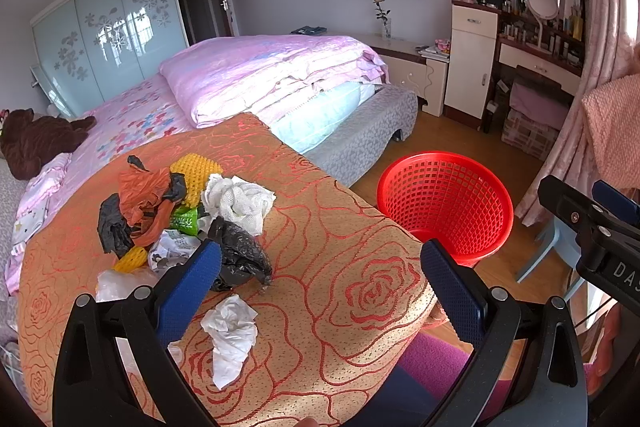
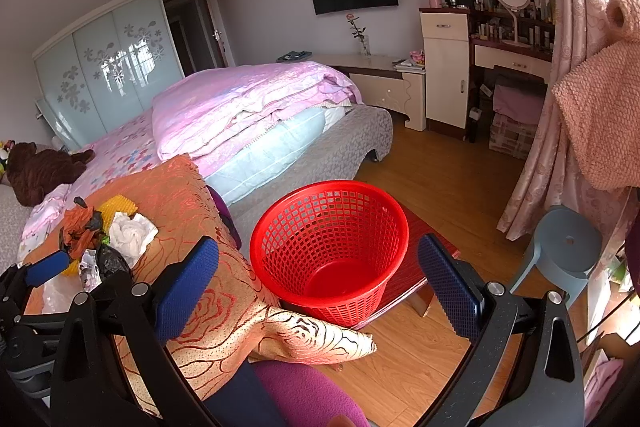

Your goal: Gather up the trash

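Crumpled trash [image 1: 180, 219] lies heaped on the rose-patterned cloth [image 1: 340, 267]; a white tissue [image 1: 232, 335] lies apart, nearer. The red mesh basket [image 2: 328, 251] stands upright, empty, beside it.

We note the left gripper [image 1: 320, 291]: black plastic frame with triangular cut-outs, silver round rivets at the pivots, and blue fingers [image 1: 188, 291] with dimpled rubber pads. The right gripper [image 2: 318, 289] is built identically; white letters "DA" mark its body. The person wears dark navy trousers [image 2: 244, 399] and a magenta garment [image 2: 304, 391].
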`<state>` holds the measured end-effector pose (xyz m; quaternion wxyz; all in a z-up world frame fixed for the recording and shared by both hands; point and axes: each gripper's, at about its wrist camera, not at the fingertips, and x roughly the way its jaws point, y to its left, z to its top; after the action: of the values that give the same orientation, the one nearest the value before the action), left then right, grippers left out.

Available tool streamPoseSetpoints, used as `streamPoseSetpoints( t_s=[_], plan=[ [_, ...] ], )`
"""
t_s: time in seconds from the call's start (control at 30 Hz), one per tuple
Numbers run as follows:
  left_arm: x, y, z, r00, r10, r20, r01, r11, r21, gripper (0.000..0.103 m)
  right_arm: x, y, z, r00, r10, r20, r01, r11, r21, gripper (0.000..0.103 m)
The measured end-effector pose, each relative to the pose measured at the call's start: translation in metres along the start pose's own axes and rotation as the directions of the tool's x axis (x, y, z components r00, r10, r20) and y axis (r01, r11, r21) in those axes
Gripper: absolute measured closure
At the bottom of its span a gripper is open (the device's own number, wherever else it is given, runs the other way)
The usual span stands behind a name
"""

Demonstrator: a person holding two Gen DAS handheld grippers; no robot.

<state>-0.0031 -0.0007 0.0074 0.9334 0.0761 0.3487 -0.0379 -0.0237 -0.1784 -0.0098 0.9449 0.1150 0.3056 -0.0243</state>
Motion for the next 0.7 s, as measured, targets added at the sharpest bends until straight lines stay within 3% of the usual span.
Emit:
streamPoseSetpoints(
  t_s=[0.4,0.7],
  plan=[
    [-0.002,0.002,-0.004,1.000,0.017,-0.005,-0.017,1.000,-0.024,0.007,-0.003,0.001,-0.002,1.000,0.002,-0.006,-0.002,1.000,-0.022,0.006],
    [-0.008,0.067,-0.006,0.998,0.051,-0.031,-0.055,0.991,-0.121,0.007,0.001,0.030,-0.002,0.997,0.062,-0.036,-0.065,0.992,-0.107,0.006]
  ],
)
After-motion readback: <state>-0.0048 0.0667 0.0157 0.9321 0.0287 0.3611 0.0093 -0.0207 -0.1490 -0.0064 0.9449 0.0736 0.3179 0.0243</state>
